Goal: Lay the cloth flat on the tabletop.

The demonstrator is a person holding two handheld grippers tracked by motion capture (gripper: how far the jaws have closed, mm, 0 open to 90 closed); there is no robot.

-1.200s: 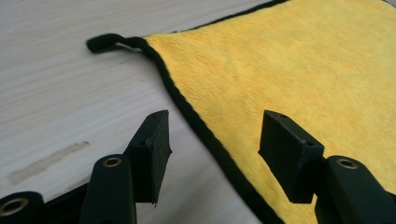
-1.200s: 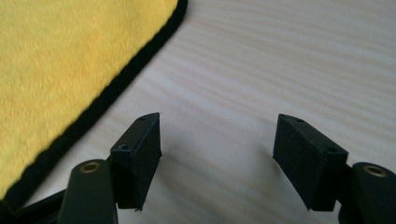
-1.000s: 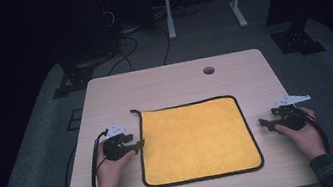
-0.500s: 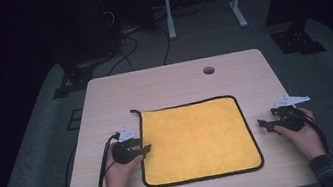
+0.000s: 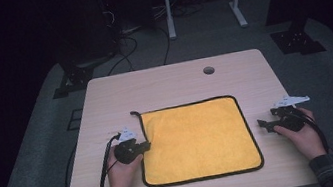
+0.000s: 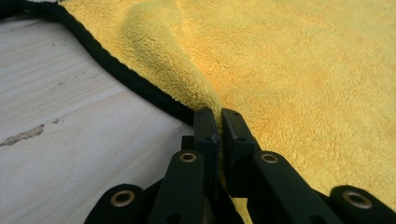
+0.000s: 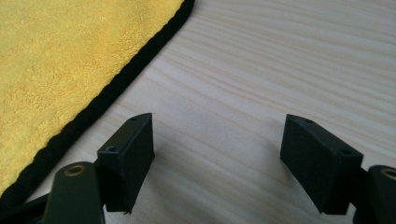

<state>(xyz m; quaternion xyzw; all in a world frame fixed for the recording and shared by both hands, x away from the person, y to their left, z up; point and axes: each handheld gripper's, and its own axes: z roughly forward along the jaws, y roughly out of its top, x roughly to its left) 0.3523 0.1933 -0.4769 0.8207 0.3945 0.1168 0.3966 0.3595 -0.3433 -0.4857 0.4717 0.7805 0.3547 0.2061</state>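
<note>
A: Where was the yellow cloth point(image 5: 197, 139)?

B: Flat on the table point(image 5: 168, 83). It looked soft and light. The left gripper point(image 6: 218, 122), jaws just closed, pinched its black-trimmed left edge; the right gripper point(image 7: 217, 158) stood spread beside it.

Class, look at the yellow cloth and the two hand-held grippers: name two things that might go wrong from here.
1. The left hand-held gripper has just closed on a thin fold near the edge of the cloth; so small a pinch may slip out when lifted.
2. The right hand-held gripper stands open over bare table, apart from the cloth, so a one-sided pull could drag or bunch it.
</note>
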